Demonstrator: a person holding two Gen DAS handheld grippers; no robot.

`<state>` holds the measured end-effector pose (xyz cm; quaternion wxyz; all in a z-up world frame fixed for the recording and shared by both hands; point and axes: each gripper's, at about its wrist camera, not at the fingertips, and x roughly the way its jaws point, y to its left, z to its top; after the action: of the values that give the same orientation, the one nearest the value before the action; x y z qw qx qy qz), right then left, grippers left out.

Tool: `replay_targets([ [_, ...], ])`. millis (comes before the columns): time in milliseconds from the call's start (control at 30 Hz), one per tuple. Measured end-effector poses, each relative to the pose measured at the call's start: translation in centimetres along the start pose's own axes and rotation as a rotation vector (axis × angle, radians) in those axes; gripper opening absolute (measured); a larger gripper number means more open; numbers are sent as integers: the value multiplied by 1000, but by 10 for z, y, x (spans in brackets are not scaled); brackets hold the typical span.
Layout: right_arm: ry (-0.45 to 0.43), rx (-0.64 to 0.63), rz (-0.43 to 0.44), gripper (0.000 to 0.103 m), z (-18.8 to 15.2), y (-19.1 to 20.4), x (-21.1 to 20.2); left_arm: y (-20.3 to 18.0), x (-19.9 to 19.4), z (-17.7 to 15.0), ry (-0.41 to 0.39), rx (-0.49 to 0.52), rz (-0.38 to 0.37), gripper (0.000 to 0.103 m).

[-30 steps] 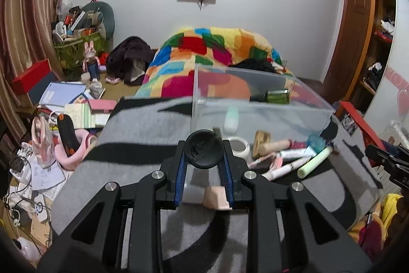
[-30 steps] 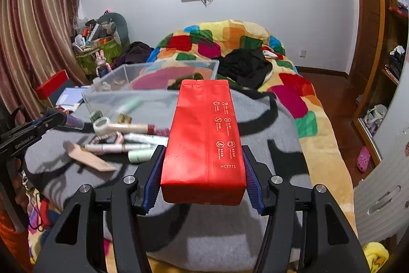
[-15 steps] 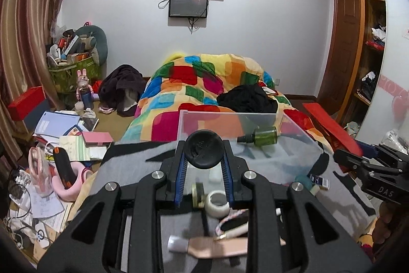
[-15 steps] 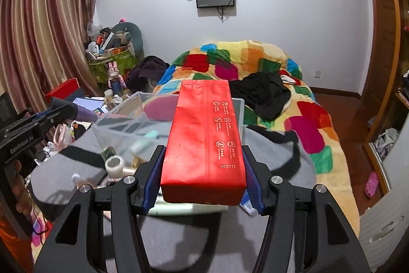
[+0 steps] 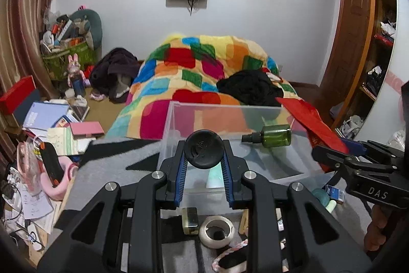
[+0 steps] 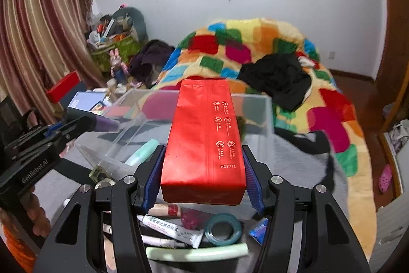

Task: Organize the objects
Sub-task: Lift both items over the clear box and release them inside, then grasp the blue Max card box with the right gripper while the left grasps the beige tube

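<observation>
My left gripper (image 5: 203, 168) is shut on a purple bottle with a black round cap (image 5: 203, 152), held over the near edge of the clear plastic bin (image 5: 179, 124); the bottle also shows in the right wrist view (image 6: 104, 124). My right gripper (image 6: 202, 175) is shut on a red rectangular pack (image 6: 204, 140), held above the bin's (image 6: 265, 119) right side. In the bin lie a green spray bottle (image 5: 268, 136) and a mint tube (image 6: 141, 152). Small items lie on the grey blanket: a tape roll (image 5: 216, 230), a teal tape ring (image 6: 223, 229), tubes (image 6: 173, 229).
The bin stands on a grey and black blanket (image 5: 107, 170) at the foot of a bed with a colourful quilt (image 5: 199, 68). Black clothes (image 5: 250, 87) lie on the quilt. Books, papers and clutter (image 5: 51, 119) cover the floor at left. A wooden wardrobe (image 5: 358, 42) stands right.
Both grippers have risen and moved forward toward the bin. The bottle and the red pack now hang over the bin's near rim, and the loose items sit lower in both views.
</observation>
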<state>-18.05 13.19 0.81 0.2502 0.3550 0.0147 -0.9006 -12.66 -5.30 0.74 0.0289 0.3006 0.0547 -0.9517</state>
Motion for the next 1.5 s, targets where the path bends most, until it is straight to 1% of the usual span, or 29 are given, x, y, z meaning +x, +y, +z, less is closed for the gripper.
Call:
replay_targets([
  [67, 30, -3, 17, 53, 0, -1, 10, 0, 7, -2, 20, -4, 0, 25],
  [233, 48, -14, 26, 54, 2, -2, 16, -1, 16, -6, 60, 0, -10, 25],
  [533, 96, -28, 19, 55, -1, -2, 21, -15, 8, -8, 57, 50, -17, 26],
  [600, 93, -27, 20, 56, -2, -2, 18, -15, 6, -8, 60, 52, -23, 29],
  [700, 84, -28, 16, 60, -4, -4, 11, -15, 2, -9, 63, 44, -34, 34],
  [800, 71, -34, 7, 61, -6, -4, 4, -13, -4, -10, 58, 45, -41, 37],
  [900, 60, -43, -4, 61, -9, -5, -4, -14, -12, -12, 48, 56, -39, 44],
  [1067, 34, -71, -31, 68, -18, -7, -22, -12, -27, -18, 34, 69, -45, 59],
  [1167, 16, -93, -57, 72, -24, -9, -34, -11, -31, -27, 58, 93, -56, 66],
  [1233, 14, -97, -67, 75, -30, -11, -39, -11, -32, -36, 80, 111, -52, 68],
  [1300, 18, -99, -81, 76, -35, -14, -42, -12, -32, -45, 105, 129, -55, 70],
  [1433, 52, -84, -91, 76, -49, -24, -43, -11, -34, -64, 129, 157, -52, 82],
  [1500, 73, -71, -94, 76, -57, -30, -42, -5, -32, -72, 147, 155, -43, 84],
])
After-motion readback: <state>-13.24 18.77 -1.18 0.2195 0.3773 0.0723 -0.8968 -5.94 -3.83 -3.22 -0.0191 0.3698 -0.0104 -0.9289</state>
